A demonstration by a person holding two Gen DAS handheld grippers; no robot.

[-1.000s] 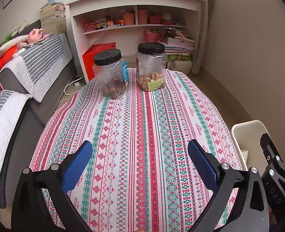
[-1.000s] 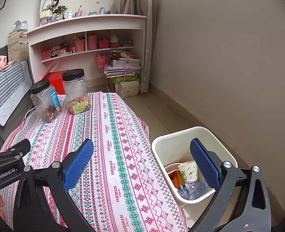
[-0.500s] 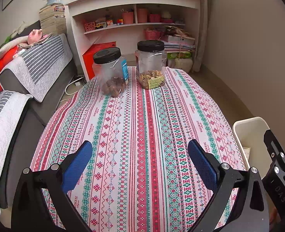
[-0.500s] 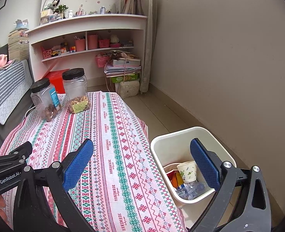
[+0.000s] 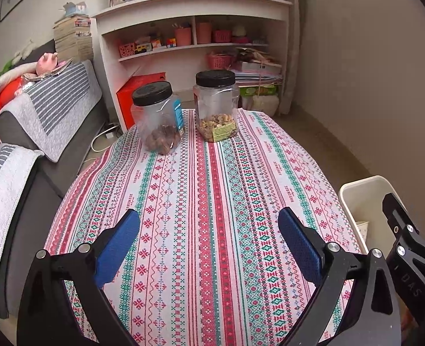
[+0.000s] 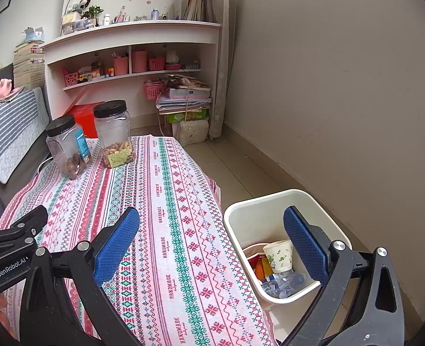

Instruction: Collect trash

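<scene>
A white trash bin [image 6: 322,210] stands on the floor right of the table; it also shows in the left wrist view [image 5: 365,193]. In it lie a paper cup [image 6: 278,256], an orange wrapper [image 6: 258,268] and clear crumpled plastic [image 6: 281,282]. My left gripper [image 5: 209,242] is open and empty above the near part of the patterned tablecloth [image 5: 212,178]. My right gripper [image 6: 212,239] is open and empty, over the table's right edge and the bin.
Two clear jars with black lids stand at the table's far end: one with dark nuts [image 5: 157,121], one with mixed nuts [image 5: 216,106]. A grey sofa [image 5: 39,121] runs along the left. A white shelf unit [image 5: 195,37] stands behind. The wall [image 6: 342,86] is at right.
Both grippers have drifted slightly; the views have tilted up a little. Both grippers stay open and empty.
</scene>
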